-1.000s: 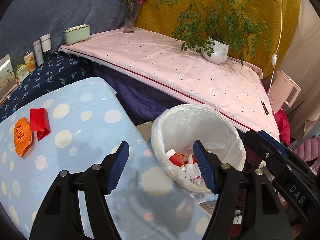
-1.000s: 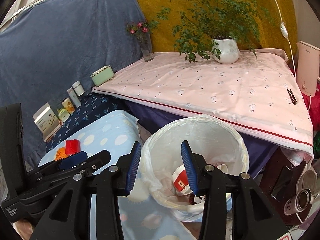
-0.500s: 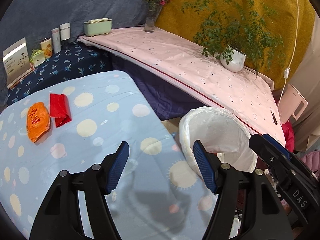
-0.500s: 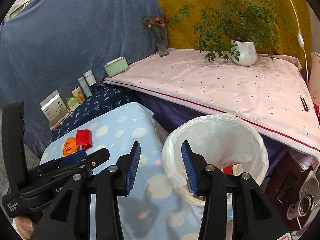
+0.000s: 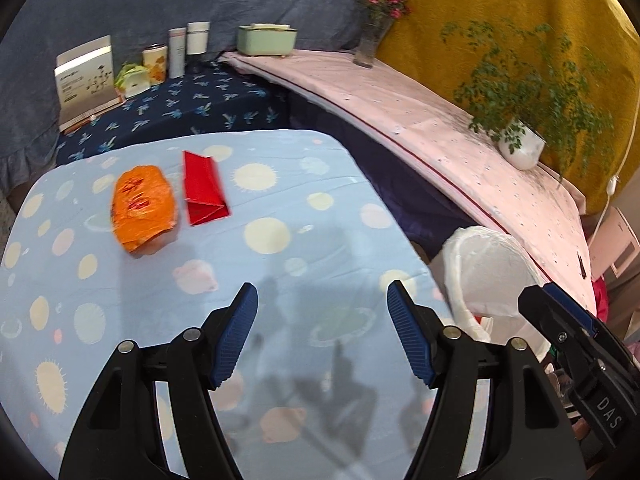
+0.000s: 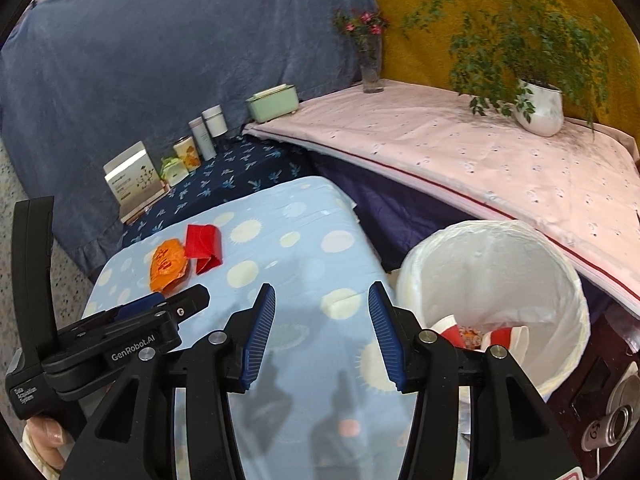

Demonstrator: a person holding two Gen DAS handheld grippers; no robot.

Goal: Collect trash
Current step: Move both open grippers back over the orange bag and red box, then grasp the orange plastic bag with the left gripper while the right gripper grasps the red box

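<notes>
While our left gripper [image 5: 322, 334] hangs open and empty over the blue cloth [image 5: 300, 216], our right gripper's [image 6: 322, 334] jaws are opening — nothing between them — beside the bin [image 6: 568, 280].

Looks like somebody's home, dressed up a bit: every counter [image 5: 320, 248] is draped in printed cloth, there's a potted fern [image 6: 538, 106], a vase of pink flowers [image 6: 370, 62], a mint-green tissue box [image 5: 266, 39] (plus some tins and bottles) and a lined wastebasket [image 6: 500, 276].
</notes>
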